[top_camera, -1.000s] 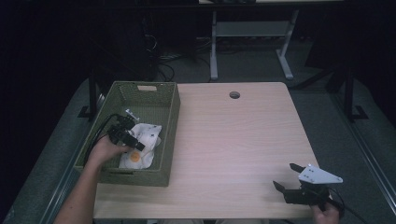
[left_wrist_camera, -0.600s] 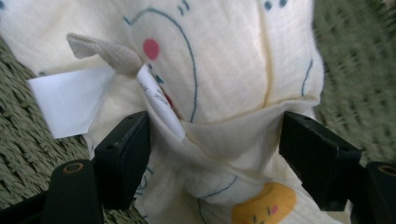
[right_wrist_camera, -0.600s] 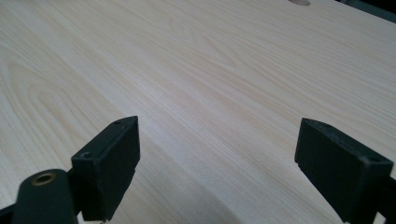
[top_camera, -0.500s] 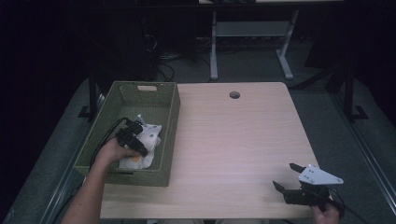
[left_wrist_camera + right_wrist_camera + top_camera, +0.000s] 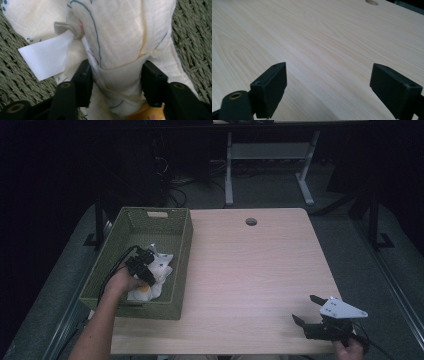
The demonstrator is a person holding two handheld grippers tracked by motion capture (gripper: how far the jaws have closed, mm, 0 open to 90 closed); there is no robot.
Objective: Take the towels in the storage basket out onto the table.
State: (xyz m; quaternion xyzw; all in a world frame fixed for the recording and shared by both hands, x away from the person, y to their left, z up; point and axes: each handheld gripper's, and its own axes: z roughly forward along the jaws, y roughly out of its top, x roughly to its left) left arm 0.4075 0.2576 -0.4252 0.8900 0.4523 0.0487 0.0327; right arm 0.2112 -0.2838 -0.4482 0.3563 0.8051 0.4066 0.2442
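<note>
A white cloth (image 5: 159,270) with blue markings and a yellow patch lies crumpled in the near half of a green woven basket (image 5: 182,255) at the table's left. My left gripper (image 5: 148,266) is down in the basket on the cloth. In the left gripper view its jaws press from both sides on a bunched fold of the cloth (image 5: 120,32), so the left gripper (image 5: 117,75) is shut on it. A white label (image 5: 45,57) sticks out of the fold. My right gripper (image 5: 304,308) rests open at the table's near right corner, with nothing but bare wood between its jaws (image 5: 329,82).
The light wooden table (image 5: 250,270) has a round cable hole (image 5: 251,222) near its far edge. The basket's woven floor (image 5: 190,30) shows around the cloth. Beyond the table stand a desk frame (image 5: 230,170) and cables on a dark floor.
My left gripper has moved a little toward the near end of the basket and settled onto the cloth. The right gripper has stayed where it was.
</note>
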